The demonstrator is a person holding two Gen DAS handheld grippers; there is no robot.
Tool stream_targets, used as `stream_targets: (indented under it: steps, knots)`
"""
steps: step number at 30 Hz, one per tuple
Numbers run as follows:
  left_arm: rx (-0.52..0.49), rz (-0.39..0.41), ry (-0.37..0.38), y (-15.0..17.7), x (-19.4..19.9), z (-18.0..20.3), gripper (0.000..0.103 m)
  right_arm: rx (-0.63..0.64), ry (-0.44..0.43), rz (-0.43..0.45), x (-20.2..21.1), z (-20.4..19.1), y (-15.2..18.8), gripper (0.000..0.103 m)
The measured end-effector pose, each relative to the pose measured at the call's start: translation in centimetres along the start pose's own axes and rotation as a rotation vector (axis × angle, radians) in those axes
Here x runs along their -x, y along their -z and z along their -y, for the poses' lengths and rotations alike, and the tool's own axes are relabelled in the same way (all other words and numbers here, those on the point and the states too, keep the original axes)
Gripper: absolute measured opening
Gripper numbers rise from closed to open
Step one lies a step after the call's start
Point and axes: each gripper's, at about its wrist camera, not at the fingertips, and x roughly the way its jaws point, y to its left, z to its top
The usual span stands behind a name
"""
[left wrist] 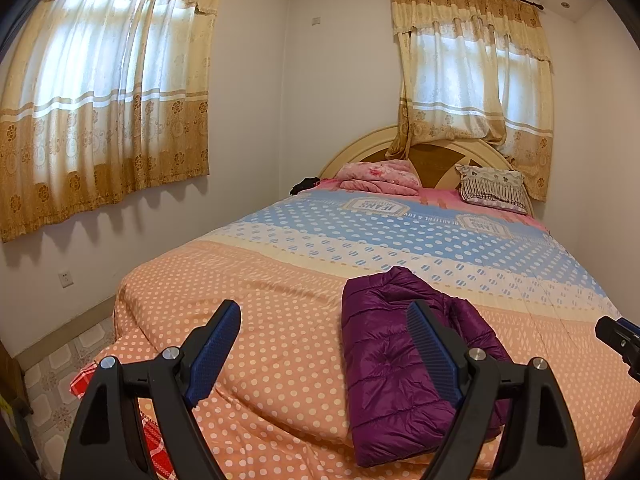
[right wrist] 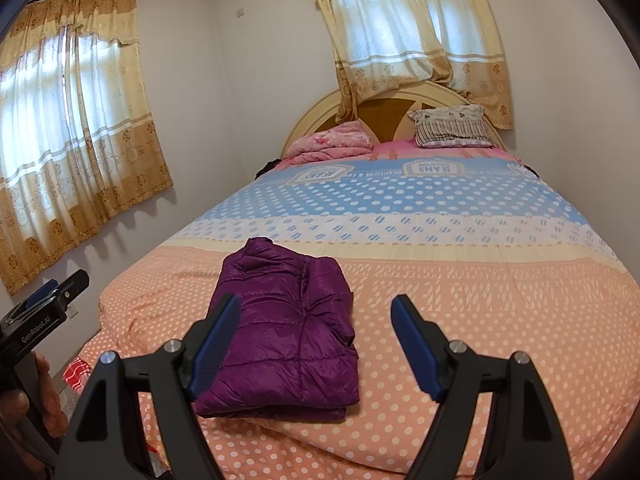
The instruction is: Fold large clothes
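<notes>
A purple quilted puffer jacket [left wrist: 396, 356] lies folded into a compact rectangle near the foot of the bed; it also shows in the right wrist view [right wrist: 288, 328]. My left gripper [left wrist: 324, 312] is open and empty, held above the bed's foot, left of the jacket. My right gripper [right wrist: 316, 304] is open and empty, held above the jacket's right side. The left gripper's body [right wrist: 52, 300] shows at the left edge of the right wrist view, and the right gripper's body [left wrist: 618, 338] at the right edge of the left wrist view.
The bed [left wrist: 280, 320] has an orange, cream and blue dotted quilt. A folded pink blanket [left wrist: 380, 178] and a patterned pillow [left wrist: 494, 188] sit by the headboard. Curtained windows are on the left and back walls. A red checked cloth [left wrist: 154, 432] hangs at the bed's near-left corner.
</notes>
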Motion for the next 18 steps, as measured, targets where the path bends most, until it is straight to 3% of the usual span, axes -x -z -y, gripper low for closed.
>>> stream_targets:
  steps: [18]
  knots:
    - [-0.005,-0.017,0.011,0.07,-0.50,-0.13,0.085,-0.001,-0.006,-0.003,-0.09,-0.27,0.08,0.080]
